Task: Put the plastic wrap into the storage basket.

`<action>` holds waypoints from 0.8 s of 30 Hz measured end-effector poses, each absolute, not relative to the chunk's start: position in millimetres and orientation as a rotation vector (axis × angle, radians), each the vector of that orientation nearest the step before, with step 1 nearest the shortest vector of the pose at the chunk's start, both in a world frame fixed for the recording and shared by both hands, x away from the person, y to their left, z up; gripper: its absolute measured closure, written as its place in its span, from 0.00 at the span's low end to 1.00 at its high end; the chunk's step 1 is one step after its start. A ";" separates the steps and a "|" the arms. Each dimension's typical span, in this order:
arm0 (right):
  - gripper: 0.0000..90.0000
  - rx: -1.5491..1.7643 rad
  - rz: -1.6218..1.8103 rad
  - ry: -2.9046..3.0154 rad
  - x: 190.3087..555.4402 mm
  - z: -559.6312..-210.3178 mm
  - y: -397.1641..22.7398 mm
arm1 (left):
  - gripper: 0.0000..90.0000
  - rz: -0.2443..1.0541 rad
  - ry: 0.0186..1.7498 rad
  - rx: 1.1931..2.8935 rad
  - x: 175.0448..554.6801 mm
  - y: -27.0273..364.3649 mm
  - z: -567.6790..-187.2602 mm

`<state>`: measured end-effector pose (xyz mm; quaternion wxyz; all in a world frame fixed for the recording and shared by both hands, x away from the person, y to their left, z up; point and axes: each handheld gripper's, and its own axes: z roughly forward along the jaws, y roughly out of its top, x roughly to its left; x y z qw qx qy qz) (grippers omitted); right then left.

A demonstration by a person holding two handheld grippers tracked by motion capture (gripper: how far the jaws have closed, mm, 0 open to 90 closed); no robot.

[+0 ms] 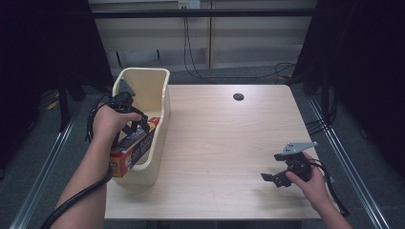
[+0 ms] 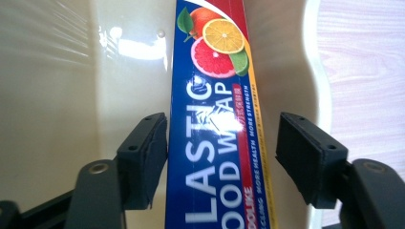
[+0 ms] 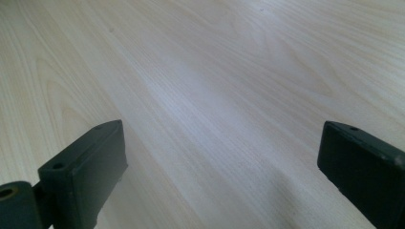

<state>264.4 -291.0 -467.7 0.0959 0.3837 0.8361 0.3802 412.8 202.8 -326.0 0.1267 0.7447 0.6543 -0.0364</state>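
While the left hand hides much of the left tool (image 1: 135,122) in the high view, a box of plastic wrap (image 1: 133,149) leans in a cream bin (image 1: 160,98) on the pale wooden desk (image 1: 224,143); the right tool (image 1: 272,177) hovers near the right edge. In the left gripper view, its jaws stand apart around the box, one pad touching. In the right gripper view, the jaws gape wide over bare wood.

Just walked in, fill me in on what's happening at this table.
A person is working at a wooden table with a gripper in each hand. The left gripper is down in a cream plastic bin, its jaws open around a box of plastic food wrap that leans in the bin; one jaw is against the box, the other stands clear of it. The right gripper hangs open over bare tabletop at the near right, holding nothing.
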 end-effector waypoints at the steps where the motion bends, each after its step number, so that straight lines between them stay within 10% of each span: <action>1: 0.03 1.134 1.128 2.478 264.6 -467.8 -291.0 | 0.37 -0.101 1.900 2.160 412.7 202.1 -324.2; 24: 0.03 1.136 1.127 2.472 264.1 -466.0 -291.3 | 0.15 -0.055 1.632 2.129 411.9 173.0 -286.3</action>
